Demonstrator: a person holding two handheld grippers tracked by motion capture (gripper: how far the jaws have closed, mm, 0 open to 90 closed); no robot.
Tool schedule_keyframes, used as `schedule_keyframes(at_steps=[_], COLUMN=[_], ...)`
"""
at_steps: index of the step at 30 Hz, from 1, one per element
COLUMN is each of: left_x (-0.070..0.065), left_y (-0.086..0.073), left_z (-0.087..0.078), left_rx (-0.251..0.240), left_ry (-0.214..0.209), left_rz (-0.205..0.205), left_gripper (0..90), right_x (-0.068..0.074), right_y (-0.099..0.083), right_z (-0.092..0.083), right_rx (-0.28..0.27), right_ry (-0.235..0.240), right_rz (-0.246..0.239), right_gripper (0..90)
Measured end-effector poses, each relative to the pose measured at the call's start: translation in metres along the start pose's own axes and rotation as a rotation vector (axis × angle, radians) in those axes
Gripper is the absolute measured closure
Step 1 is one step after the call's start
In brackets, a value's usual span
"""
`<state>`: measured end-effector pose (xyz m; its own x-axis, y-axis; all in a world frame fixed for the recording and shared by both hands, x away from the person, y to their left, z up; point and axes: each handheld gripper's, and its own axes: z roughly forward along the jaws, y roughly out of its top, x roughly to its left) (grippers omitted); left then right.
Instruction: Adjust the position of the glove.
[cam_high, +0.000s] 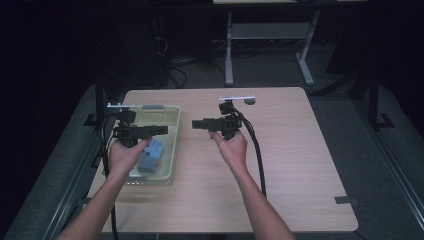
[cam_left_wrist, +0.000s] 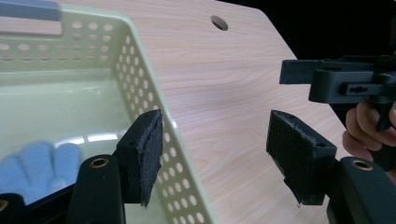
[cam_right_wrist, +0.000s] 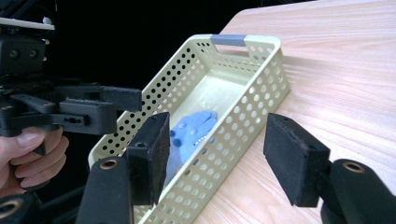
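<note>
Over the left part of the table (cam_high: 300, 165), both grippers are held level, jaws facing each other across a gap of bare wood. Left gripper (cam_left_wrist: 215, 154): jaws apart, nothing between them; they straddle the near wall of the pale green basket (cam_high: 175, 145). Right gripper (cam_right_wrist: 215, 154): jaws likewise apart and empty, pointed at the basket from the side. The blue cloth (cam_high: 151, 155) lies inside the basket, at the end nearer the person, just beside the left hand (cam_high: 125, 155).

Judgement: the cloth appears deposited and both hands are clearing away. To do this well, lift the left jaws clear of the perforated wall before moving sideways, so the light basket is not dragged or tipped; keep the trailing cables off the rim.

Surface: light wood-grain top, a cable hole near the far edge, a strip of dark tape at the near right corner. Room dim; a second table's grey frame and loose floor cables behind.
</note>
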<state>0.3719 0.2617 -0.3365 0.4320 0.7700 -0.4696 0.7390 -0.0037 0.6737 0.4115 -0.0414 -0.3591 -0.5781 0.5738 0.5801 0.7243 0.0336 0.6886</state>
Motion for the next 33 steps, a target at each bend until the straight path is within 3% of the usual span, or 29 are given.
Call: schedule_keyframes(at_steps=[22, 33], left_x=[-0.022, -0.030], left_y=[0.007, 0.007], left_z=[0.027, 0.038], left_rx=[0.011, 0.020], left_ry=[-0.064, -0.106], left_rz=[0.015, 0.011], left_gripper=[33.2, 32.3], right_x=[-0.030, -0.047], right_y=[-0.006, -0.012], right_z=[-0.040, -0.056], right_rx=[-0.037, -0.045], right_ry=[-0.029, -0.069], right_rz=[0.038, 0.057], right_gripper=[37.9, 36.3])
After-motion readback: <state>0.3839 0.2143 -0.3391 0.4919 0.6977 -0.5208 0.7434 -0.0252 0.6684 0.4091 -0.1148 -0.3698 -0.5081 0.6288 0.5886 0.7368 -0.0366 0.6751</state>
